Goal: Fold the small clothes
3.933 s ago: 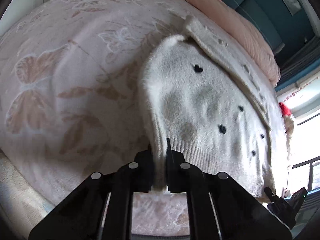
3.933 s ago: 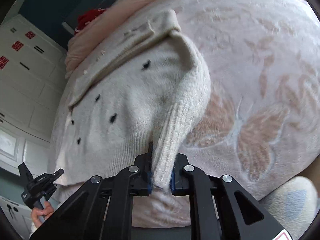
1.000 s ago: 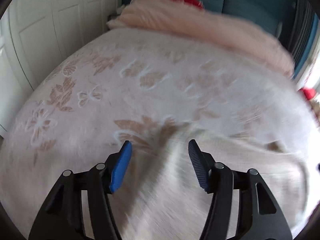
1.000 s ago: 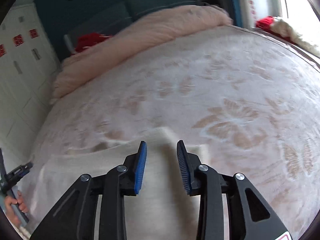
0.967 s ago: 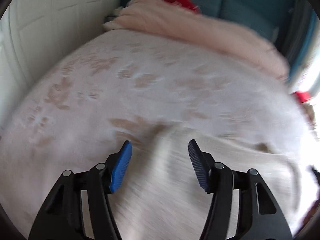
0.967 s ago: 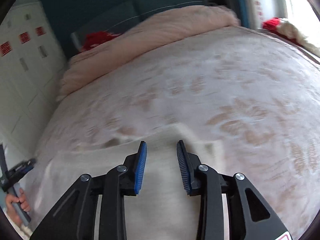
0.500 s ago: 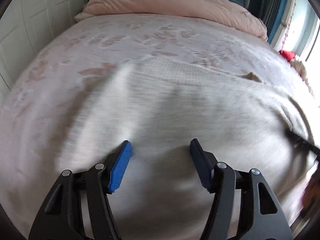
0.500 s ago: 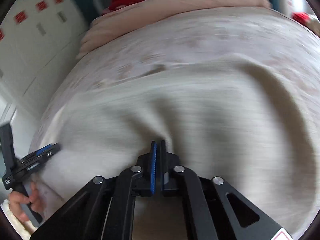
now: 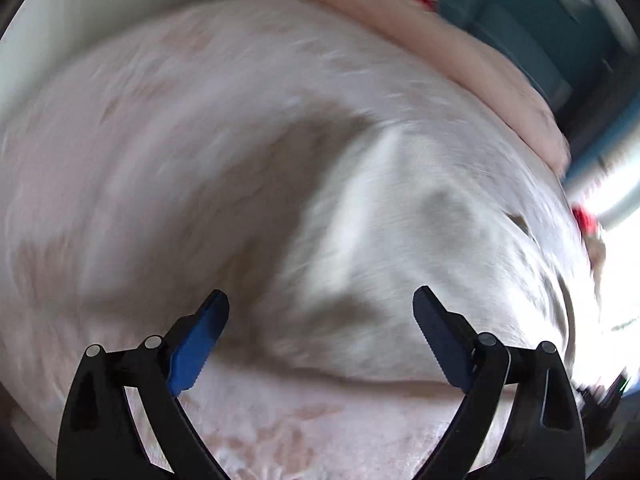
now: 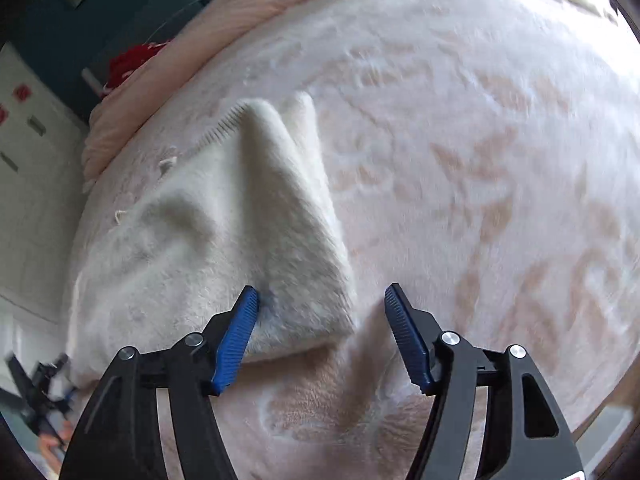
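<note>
A fluffy white knit sweater (image 10: 224, 232) lies on the bed, plain side up, with a raised fold running toward the headboard. My right gripper (image 10: 320, 304) is open and empty just above the sweater's near right corner. In the blurred left wrist view the sweater (image 9: 400, 240) fills the middle and right. My left gripper (image 9: 320, 308) is open wide and empty over its near edge.
The bed has a pale pink cover with leaf and butterfly prints (image 10: 500, 160). A rolled pink duvet (image 10: 256, 4) and a red item (image 10: 132, 58) lie by the dark teal headboard. White cupboards (image 10: 24, 152) stand at the left.
My right gripper, shut half a second ago, has opened. Both grippers have drawn back toward the sweater's near edge. Earlier they each held a sweater corner and let go.
</note>
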